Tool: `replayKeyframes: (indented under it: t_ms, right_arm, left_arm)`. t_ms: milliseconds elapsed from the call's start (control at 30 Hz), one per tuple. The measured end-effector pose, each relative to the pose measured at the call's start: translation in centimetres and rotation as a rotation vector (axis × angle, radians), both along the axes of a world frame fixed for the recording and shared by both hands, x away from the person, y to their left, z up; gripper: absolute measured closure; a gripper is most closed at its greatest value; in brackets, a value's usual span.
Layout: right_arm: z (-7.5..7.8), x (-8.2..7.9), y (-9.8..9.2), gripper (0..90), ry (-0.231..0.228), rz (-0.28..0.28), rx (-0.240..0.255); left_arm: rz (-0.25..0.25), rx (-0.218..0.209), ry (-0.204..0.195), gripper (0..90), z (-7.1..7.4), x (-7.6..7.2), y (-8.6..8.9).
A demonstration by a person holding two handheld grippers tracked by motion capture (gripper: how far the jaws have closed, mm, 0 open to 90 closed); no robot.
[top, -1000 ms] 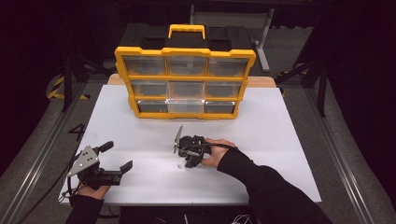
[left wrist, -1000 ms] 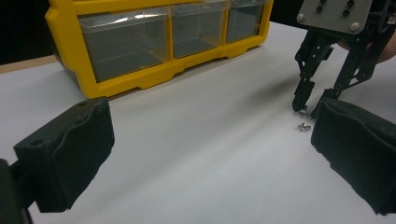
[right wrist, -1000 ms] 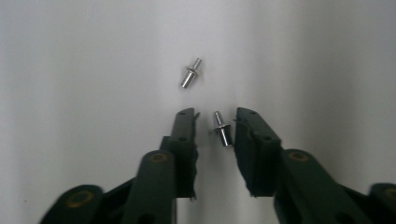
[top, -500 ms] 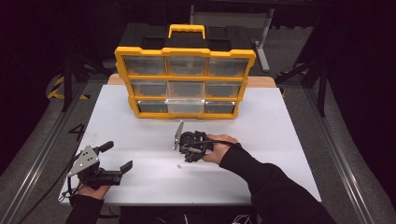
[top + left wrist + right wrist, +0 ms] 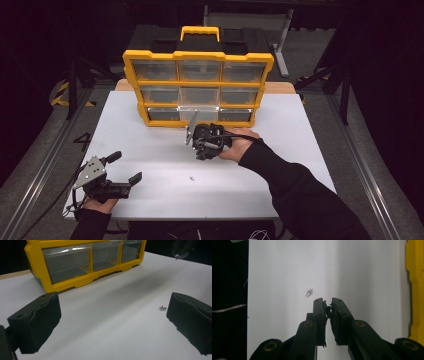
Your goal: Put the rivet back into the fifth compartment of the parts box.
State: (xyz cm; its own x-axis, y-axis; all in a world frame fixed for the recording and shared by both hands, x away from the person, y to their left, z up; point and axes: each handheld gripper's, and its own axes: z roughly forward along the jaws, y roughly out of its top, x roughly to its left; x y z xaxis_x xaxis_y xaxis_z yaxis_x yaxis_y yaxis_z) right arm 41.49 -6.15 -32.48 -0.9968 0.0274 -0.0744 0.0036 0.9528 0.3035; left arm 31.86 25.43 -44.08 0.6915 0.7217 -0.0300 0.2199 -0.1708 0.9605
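A yellow organizer (image 5: 197,56) with clear drawers stands at the back of the white table (image 5: 150,150). A tiny metal screw (image 5: 192,177) lies alone on the table's front middle. My right gripper (image 5: 202,152) hovers just in front of the organizer's bottom row, pointing down. Its jaws are shut, and I cannot tell whether anything small is pinched between them. From the right gripper view (image 5: 328,301) the screw (image 5: 309,292) lies on the table beyond the tips. My left gripper (image 5: 125,167) rests at the front left, open and empty, the screw (image 5: 163,308) beside its right jaw.
The organizer's bottom middle drawer (image 5: 197,113) looks pulled slightly forward. The organizer's yellow frame (image 5: 415,277) runs along the right edge of the right gripper view. A dark floor and metal rails surround the table. Bare tabletop lies between the grippers.
My right gripper has moved away from the front middle, toward the organizer, leaving the screw on the table. The left gripper has stayed put.
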Motion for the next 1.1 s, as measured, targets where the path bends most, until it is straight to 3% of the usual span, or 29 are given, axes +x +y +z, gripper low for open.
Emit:
replayKeyframes:
  t_ms: [600,1100]
  right_arm:
    - [5.0,1.0,0.3,81.6,-0.059,-0.006,0.009]
    - [9.1,3.1,0.0,81.6,-0.102,-0.044,0.038]
  left_arm:
    - [-0.001,0.0,-0.004,0.3,0.0,0.0,0.1]
    - [-0.002,-0.002,-0.003,0.3,0.0,0.0,0.1]
